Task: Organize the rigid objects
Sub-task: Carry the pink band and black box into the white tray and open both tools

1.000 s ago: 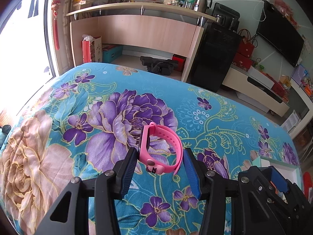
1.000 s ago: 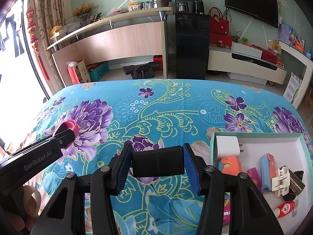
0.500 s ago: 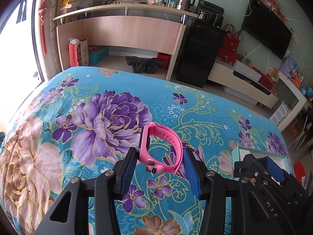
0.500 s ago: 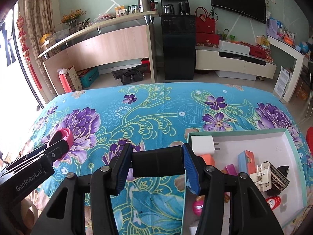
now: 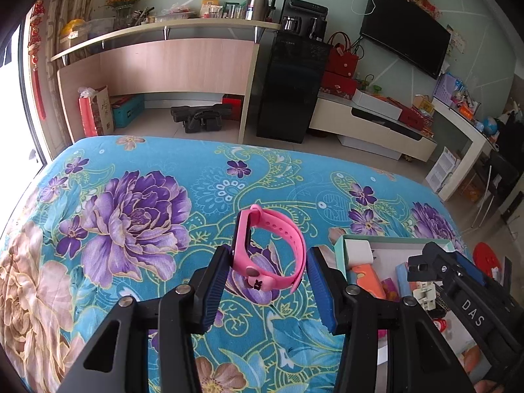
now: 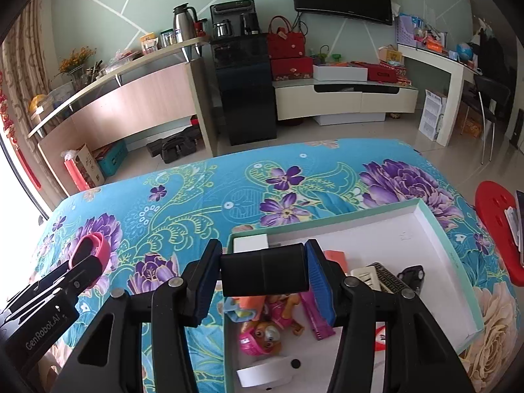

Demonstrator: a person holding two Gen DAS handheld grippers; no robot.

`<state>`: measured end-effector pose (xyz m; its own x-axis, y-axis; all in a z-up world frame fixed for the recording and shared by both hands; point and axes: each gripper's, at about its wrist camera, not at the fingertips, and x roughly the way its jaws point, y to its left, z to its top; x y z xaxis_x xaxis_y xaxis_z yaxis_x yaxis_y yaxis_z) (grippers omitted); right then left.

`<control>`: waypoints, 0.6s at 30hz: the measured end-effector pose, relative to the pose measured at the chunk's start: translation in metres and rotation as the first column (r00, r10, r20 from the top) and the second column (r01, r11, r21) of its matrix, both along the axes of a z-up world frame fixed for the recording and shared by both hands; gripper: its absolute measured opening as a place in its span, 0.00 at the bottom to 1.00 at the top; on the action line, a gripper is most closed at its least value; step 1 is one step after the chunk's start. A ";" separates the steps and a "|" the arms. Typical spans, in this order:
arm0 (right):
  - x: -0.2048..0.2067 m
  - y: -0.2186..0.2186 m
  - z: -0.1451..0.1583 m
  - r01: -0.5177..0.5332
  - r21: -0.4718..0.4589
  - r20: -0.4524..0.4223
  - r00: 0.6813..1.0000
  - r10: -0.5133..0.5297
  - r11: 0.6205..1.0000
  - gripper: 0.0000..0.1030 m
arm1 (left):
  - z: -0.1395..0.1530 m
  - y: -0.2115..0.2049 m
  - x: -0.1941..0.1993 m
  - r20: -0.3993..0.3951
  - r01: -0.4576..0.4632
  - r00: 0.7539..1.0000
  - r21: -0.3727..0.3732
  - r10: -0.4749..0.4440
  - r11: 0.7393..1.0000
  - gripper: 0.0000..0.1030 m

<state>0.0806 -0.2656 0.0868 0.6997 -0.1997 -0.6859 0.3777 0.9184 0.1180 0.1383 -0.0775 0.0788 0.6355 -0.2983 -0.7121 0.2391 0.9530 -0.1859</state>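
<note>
I am in the carry step, with both tools loaded and heading for the box. My left tool (image 5: pixel 267 273) pinches the pink watch band (image 5: pixel 270 255) across its loop, one blue pad against the watch face side and the other against the strap's outer curve; the band stands clear above the floral cover (image 5: pixel 131 216) of the bed. In the left wrist view the open box (image 5: pixel 340 242) lies at about three o'clock from the band, near but not under it. My right tool (image 6: pixel 263 273) is clamped on a black block (image 6: pixel 264 273), both pads flat on its ends, and in the right wrist view it hangs over the near left corner of the box (image 6: pixel 439 242), whose white floor already holds a white charger (image 6: pixel 250 242), a toy pup (image 6: pixel 265 330), a small black car (image 6: pixel 411 273) and other bits. I judge the block is the first to go in: the next move calls for lowering the right tool towards a bare patch of box floor, up at about one o'clock from the block, then spreading its pads. After that the left tool must travel on to three o'clock until the band is over the box, clear of the right tool, before I let go.
</note>
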 end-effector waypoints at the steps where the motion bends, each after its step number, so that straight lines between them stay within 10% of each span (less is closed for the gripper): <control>1: -0.002 -0.006 0.000 0.017 -0.004 0.000 1.000 -0.017 1.000 0.52 | 0.000 -0.004 -0.001 -0.001 0.009 1.000 0.006 -0.009 1.000 0.50; 18: -0.035 -0.075 -0.006 0.209 0.029 -0.021 0.978 -0.209 0.977 0.52 | -0.018 -0.109 -0.032 -0.029 0.288 0.958 0.045 -0.287 0.957 0.50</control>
<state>0.0458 -0.3401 0.0808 0.6323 -0.3183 -0.7063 0.5632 0.8149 0.1370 0.1059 -0.1869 0.0608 0.5119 -0.4311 -0.7431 0.5004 0.8527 -0.1500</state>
